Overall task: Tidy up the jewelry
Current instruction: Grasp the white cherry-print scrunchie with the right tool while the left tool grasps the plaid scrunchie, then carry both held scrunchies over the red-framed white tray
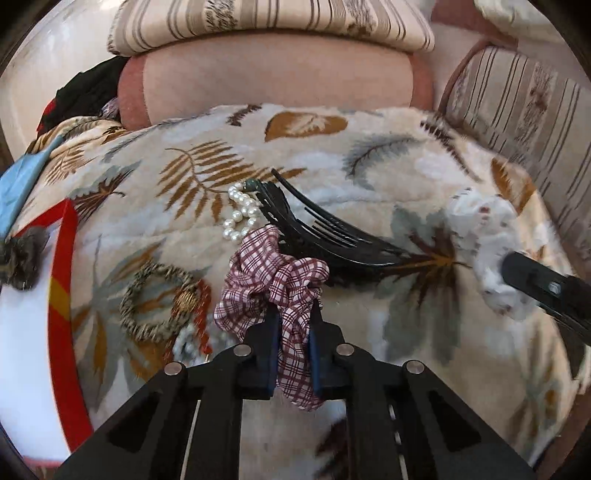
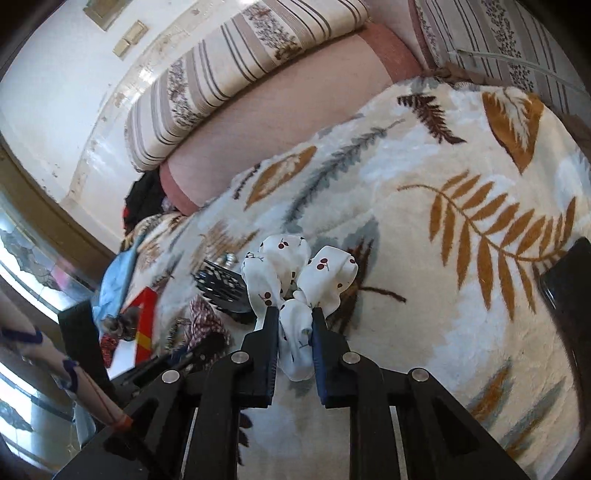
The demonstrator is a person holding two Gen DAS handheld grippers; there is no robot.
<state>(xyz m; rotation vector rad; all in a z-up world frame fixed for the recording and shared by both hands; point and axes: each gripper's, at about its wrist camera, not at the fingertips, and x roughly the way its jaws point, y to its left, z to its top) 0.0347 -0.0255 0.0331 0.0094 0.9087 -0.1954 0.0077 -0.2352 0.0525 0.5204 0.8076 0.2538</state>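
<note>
Pinching a plaid scrunchie [image 1: 275, 291] in my left gripper [image 1: 293, 325]; its pads are pressed onto a gathered fold of the maroon-and-white cloth, and the rest of the loop bulges out ahead of the fingertips and hangs below them. No earlier view to compare.

Right gripper [image 2: 295, 314] is likewise clamped on a white scrunchie [image 2: 295, 280] printed with cherries; the cloth is squeezed between the blue pads, with puffs fanning out above them. In the left view the same white scrunchie [image 1: 484, 243] shows at the right edge, with the right gripper's tip on it.

Both sit over a leaf-print blanket [image 1: 369, 177] spread on a sofa.

Loose items on the blanket, left view:
- black hair clip [image 1: 325, 229], just beyond the plaid scrunchie, touching or overlapping it
- pearl strand [image 1: 240, 214], beside the clip's far end
- striped hair tie [image 1: 159, 302], left of my gripper, with a red twisted piece [image 1: 203, 314] along its right side
- red-edged white box [image 1: 33, 332] at the far left, a grey fuzzy item [image 1: 22, 258] at its upper rim

A striped cushion [image 1: 258, 22] lies along the sofa back.
</note>
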